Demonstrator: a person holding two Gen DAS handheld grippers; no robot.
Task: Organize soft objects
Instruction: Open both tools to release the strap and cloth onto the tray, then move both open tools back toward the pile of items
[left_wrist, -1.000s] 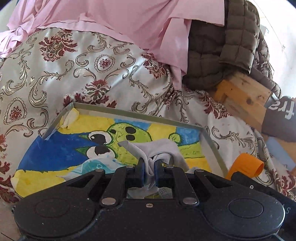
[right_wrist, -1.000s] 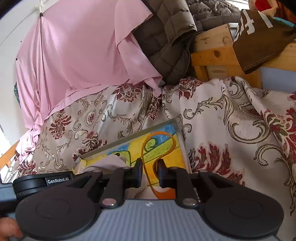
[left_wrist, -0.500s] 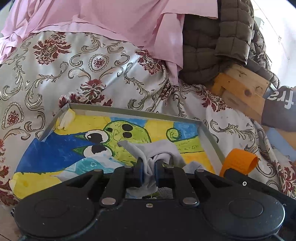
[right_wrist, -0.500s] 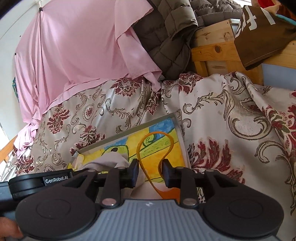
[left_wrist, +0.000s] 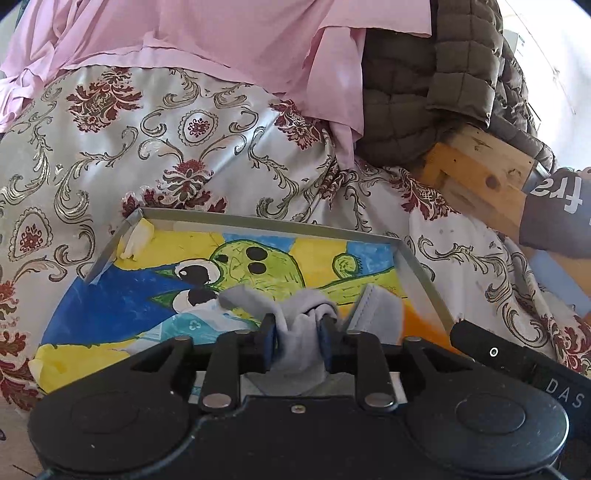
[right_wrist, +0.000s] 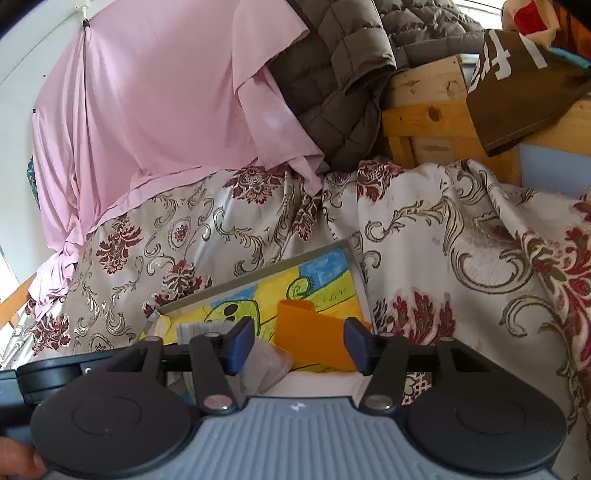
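A shallow grey tray (left_wrist: 266, 219) with a yellow, blue and green cartoon lining lies on a floral cloth. My left gripper (left_wrist: 297, 332) is shut on a grey sock (left_wrist: 299, 345) and holds it over the tray's near side. Another grey sock piece (left_wrist: 380, 314) lies just right of it. My right gripper (right_wrist: 299, 345) is open above the tray's right end (right_wrist: 354, 266). A flat orange band (right_wrist: 314, 341) lies in the tray between its fingers, touching neither. A grey sock (right_wrist: 264, 363) shows by the left finger.
The floral cloth (left_wrist: 184, 147) covers the surface around the tray. A pink sheet (right_wrist: 147, 110) and a brown quilted jacket (right_wrist: 343, 74) hang behind. A wooden frame (left_wrist: 480, 177) and a brown garment with white letters (right_wrist: 517, 85) stand at the right.
My right gripper has opened and let go of the orange band, which now lies flat in the tray. The left gripper stays shut on the grey sock and has shifted slightly.
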